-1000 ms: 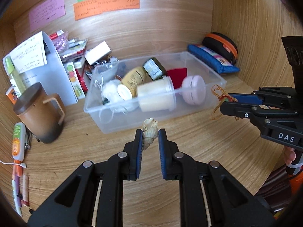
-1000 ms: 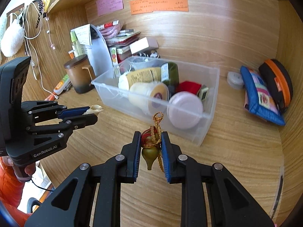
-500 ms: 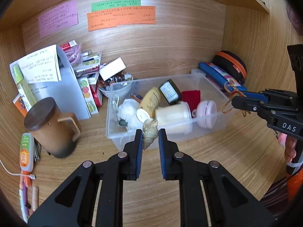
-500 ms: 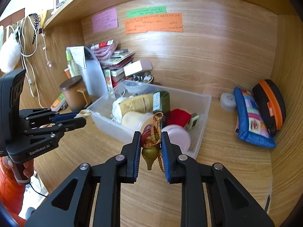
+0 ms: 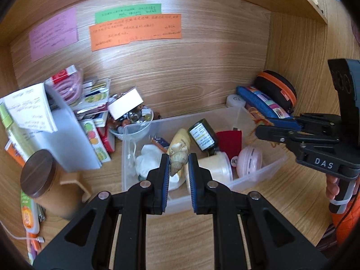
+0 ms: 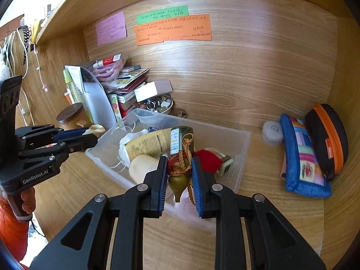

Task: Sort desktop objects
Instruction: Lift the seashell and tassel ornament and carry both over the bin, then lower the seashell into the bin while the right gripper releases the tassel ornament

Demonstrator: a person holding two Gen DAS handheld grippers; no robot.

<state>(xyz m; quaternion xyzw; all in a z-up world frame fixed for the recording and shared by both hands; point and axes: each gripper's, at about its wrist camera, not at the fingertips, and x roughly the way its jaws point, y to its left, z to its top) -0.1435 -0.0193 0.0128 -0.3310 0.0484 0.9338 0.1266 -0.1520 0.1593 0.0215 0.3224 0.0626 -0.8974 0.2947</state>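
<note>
Left gripper (image 5: 177,164) is clamped on a spiral seashell (image 5: 178,159), held in the air over the near-left part of the clear plastic bin (image 5: 265,175), pointed down at a slant. Right gripper (image 6: 179,168) is clamped on a small gourd ornament (image 6: 178,181) with red-gold cord, likewise tilted down, over the bin's near wall. Both are held side by side, well apart; each is seen from the side in the other's view, with fingers of the holding hand (image 5: 333,186) wrapped on the handle.

Only the right wrist view shows cables hung on the wall outside the shelf at far left. Only the left wrist view shows a tube (image 5: 28,216) and a white cable on the bench at lower left.

The bin sits on the wooden bench (image 5: 281,207). Inside it are seen a dark green bottle (image 5: 203,137), a yellow tube (image 6: 148,144), a white jar (image 5: 217,166), a pink round case (image 5: 249,160), a red item (image 6: 207,160) and white cloth (image 5: 146,162). A small bowl (image 5: 132,132) of odds and ends is touching the bin's far-left corner. A lidded brown mug (image 5: 45,189) stands left of the bin; pouches (image 6: 303,157) lie to the right, against the side wall.
</note>
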